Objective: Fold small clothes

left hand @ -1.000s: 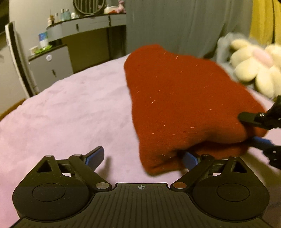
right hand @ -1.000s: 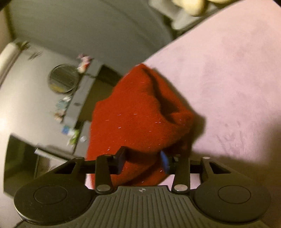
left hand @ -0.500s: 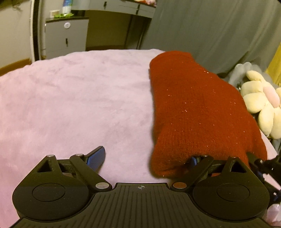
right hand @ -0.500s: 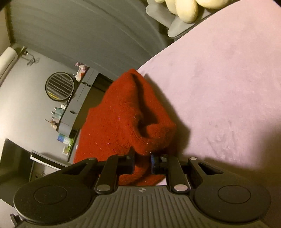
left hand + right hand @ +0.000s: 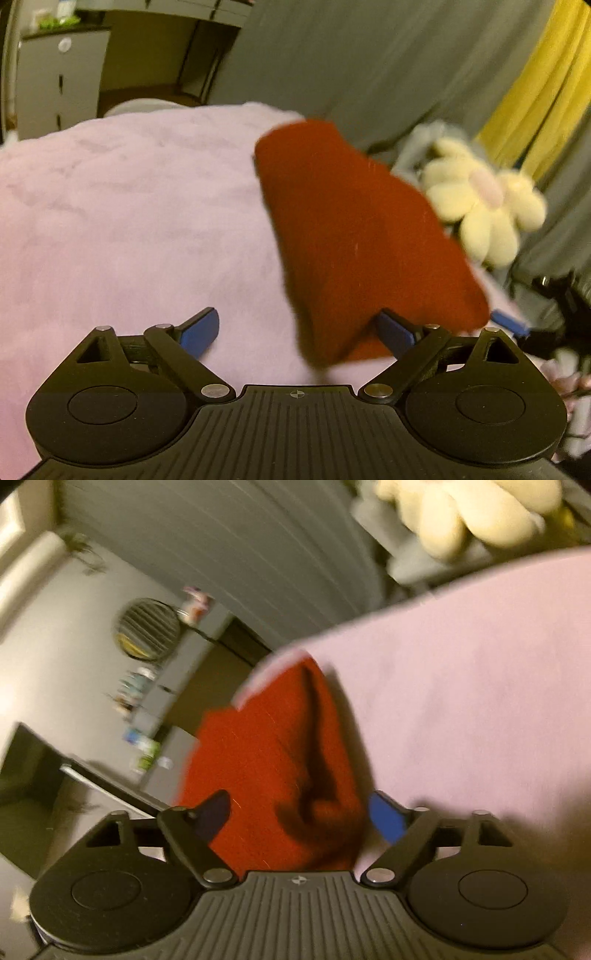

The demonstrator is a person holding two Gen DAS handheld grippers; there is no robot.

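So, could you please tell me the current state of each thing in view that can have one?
Red knit garment: folded into a long bundle, lying on the pink blanket, held by neither gripper.
Left gripper: jaws open, garment's near end by its right finger.
Right gripper: jaws open, garment's end between them, not clamped.
Flower plush: lying beyond the garment.

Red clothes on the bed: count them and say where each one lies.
1. A folded red sweater lies on the pink blanket, near the flower plush. More could be hidden outside both views.
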